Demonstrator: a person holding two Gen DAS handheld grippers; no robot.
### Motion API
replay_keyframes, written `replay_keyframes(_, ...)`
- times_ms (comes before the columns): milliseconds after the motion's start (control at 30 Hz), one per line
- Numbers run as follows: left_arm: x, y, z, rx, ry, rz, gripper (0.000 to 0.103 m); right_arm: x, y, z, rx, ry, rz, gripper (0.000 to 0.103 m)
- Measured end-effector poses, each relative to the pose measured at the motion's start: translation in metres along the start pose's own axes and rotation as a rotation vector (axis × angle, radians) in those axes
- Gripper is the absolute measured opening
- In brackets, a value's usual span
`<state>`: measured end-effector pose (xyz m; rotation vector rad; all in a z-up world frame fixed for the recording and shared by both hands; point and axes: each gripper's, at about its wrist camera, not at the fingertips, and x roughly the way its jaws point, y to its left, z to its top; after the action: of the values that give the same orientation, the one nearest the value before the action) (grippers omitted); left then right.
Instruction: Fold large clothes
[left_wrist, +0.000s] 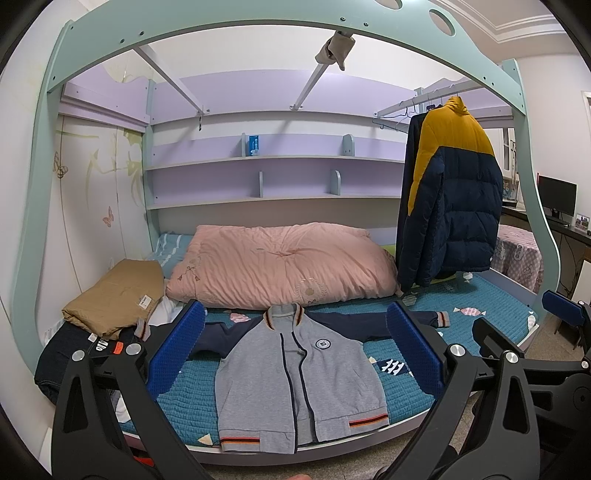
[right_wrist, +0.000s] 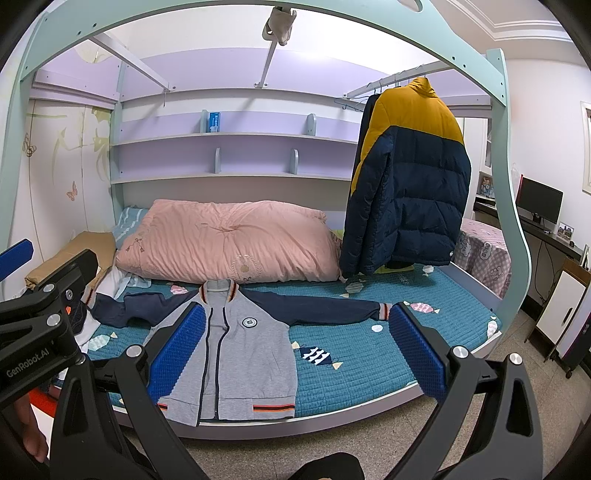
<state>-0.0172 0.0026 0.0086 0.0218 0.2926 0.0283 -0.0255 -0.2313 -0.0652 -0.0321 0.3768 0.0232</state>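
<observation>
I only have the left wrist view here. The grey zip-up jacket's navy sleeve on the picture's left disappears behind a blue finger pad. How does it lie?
Observer: The right wrist view shows that navy sleeve of the grey zip-up jacket crumpled and bent, not laid straight.
Reviewer: And the opposite sleeve?
Observer: The opposite sleeve lies straight out on the teal quilted bedcover, with a striped cuff at its end.
Reviewer: Is the right gripper open? I see only its edge.
Observer: Yes, the right gripper is open, its blue pads wide apart and holding nothing.
</observation>
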Motion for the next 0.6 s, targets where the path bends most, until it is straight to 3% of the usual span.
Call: replay_keyframes(600,-0.0003,0.0003,-0.0013,0.000,0.001,0.001,0.099,0.0007,-0.0003,-0.0009,0.003,0.001,0.004,0.096)
